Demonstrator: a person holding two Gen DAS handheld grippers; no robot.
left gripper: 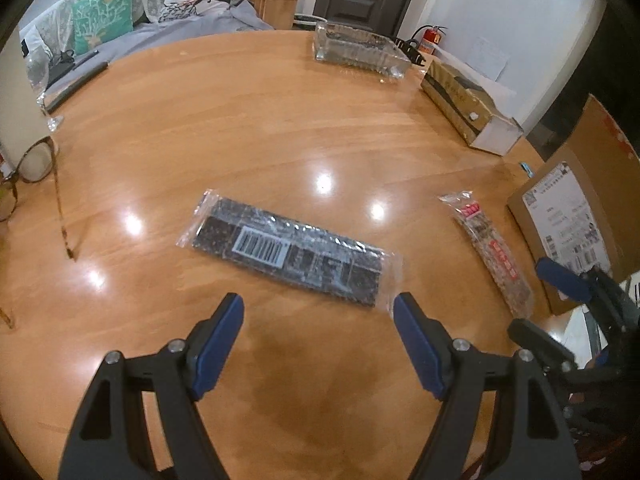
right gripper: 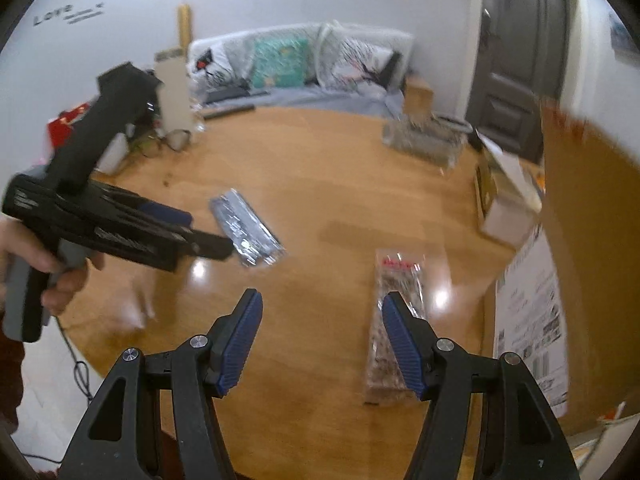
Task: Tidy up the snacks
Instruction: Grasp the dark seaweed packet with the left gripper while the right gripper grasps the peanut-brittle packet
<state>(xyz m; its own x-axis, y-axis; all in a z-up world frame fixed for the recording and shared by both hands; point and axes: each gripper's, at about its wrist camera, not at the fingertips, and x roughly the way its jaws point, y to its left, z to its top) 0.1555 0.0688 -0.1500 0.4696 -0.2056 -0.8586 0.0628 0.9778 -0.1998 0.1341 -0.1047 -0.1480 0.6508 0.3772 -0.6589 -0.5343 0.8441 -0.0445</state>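
A dark snack packet (left gripper: 288, 252) with a white barcode lies flat on the round wooden table (left gripper: 240, 120), just beyond my left gripper (left gripper: 319, 308). That gripper is open and holds nothing. A clear packet with red labels (left gripper: 492, 252) lies to the right, near the table edge. In the right wrist view my right gripper (right gripper: 322, 302) is open above the table. Its right finger overlaps the red-labelled packet (right gripper: 396, 276), and nothing sits between the pads. The dark packet (right gripper: 250, 232) lies further left, beside the left gripper (right gripper: 200, 232), which a hand holds. The right gripper (left gripper: 528, 296) shows at the right edge.
A clear ribbed container (left gripper: 360, 50) stands at the table's far side. A long printed box (left gripper: 468, 108) sits to its right, and a cardboard parcel (left gripper: 568, 216) with a shipping label stands at the right edge. Eyeglasses (left gripper: 32, 168) lie at the left. A sofa with cushions is behind the table.
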